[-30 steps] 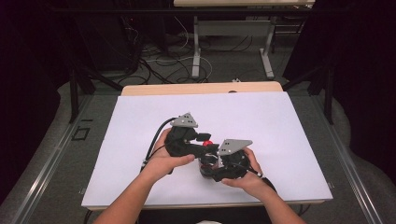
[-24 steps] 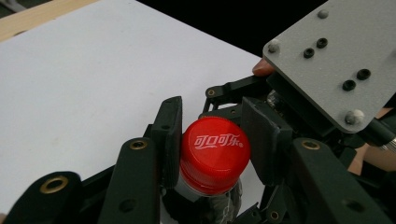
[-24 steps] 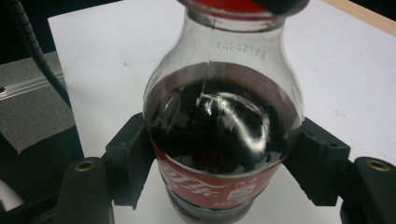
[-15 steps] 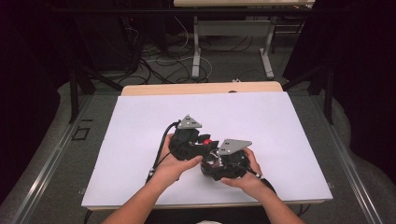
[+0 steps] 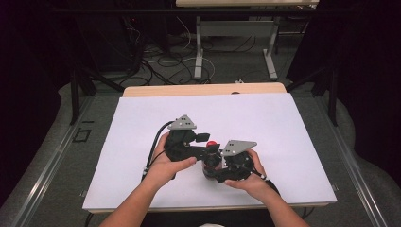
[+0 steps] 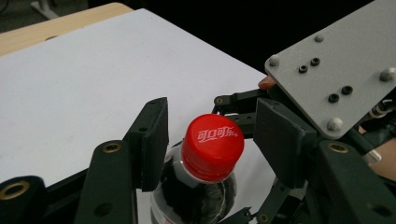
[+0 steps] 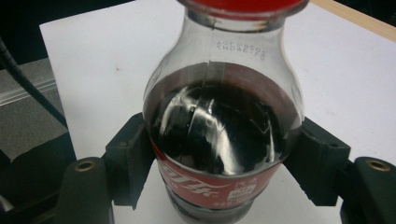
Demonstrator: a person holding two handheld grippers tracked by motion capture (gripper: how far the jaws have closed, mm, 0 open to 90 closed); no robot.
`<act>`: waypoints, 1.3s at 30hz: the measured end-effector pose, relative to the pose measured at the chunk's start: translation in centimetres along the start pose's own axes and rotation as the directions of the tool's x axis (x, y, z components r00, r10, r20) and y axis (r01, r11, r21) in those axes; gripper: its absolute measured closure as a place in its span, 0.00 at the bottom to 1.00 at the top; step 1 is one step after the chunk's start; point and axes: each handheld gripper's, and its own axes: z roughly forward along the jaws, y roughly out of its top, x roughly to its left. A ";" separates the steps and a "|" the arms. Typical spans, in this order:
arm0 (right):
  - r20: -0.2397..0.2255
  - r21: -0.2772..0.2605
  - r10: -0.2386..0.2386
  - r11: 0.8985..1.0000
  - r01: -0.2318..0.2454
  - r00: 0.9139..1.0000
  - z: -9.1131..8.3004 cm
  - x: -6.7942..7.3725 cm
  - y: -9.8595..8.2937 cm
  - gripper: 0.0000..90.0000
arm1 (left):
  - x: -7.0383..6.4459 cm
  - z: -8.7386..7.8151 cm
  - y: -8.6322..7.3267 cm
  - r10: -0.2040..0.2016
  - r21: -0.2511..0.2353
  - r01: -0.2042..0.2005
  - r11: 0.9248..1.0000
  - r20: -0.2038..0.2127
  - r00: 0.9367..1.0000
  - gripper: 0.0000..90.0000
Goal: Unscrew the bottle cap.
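Note:
A small cola bottle (image 7: 219, 135) with a red cap (image 6: 212, 145) stands on the white table top (image 5: 142, 127). My right gripper (image 7: 222, 163) is shut on the bottle's body, a pad pressing each side just above the red label. My left gripper (image 6: 212, 140) is open around the cap, and a narrow gap remains between each pad (image 6: 152, 140) and the cap. In the high view both grippers meet near the table's front middle, the left gripper (image 5: 208, 147) up at the cap (image 5: 211, 144) and the right gripper (image 5: 211, 170) lower on the bottle. The right gripper's grey plate (image 6: 336, 70) sits close behind the cap.
A wooden strip (image 5: 189, 90) runs along the table's far edge. Beyond it are the metal legs of another table (image 5: 198, 47) and cables on the floor (image 5: 156, 61). The white surface extends to the left, right and back of the grippers.
The left gripper and hand have shifted slightly around the cap. The right gripper and the bottle have stayed almost still.

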 end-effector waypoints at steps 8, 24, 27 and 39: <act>-0.011 0.005 -0.009 1.000 0.009 1.000 0.1 0.1 0.0 0.33 | 0.6 0.4 -0.2 0.002 -0.005 -0.001 1.000 0.043 0.999 0.58; 0.010 0.004 0.001 1.000 -0.001 1.000 0.2 0.3 0.0 0.33 | -1.5 1.2 0.4 -0.084 0.001 0.084 0.996 -0.101 0.991 0.68; 0.007 -0.002 -0.003 1.000 0.003 1.000 0.1 0.3 0.0 0.33 | -1.7 1.0 0.6 -0.079 -0.002 0.079 0.997 -0.107 0.991 0.64; -0.007 -0.001 -0.008 1.000 0.008 1.000 0.0 0.2 0.1 0.33 | -0.6 0.6 0.2 0.055 0.030 -0.055 0.998 -0.004 0.998 0.55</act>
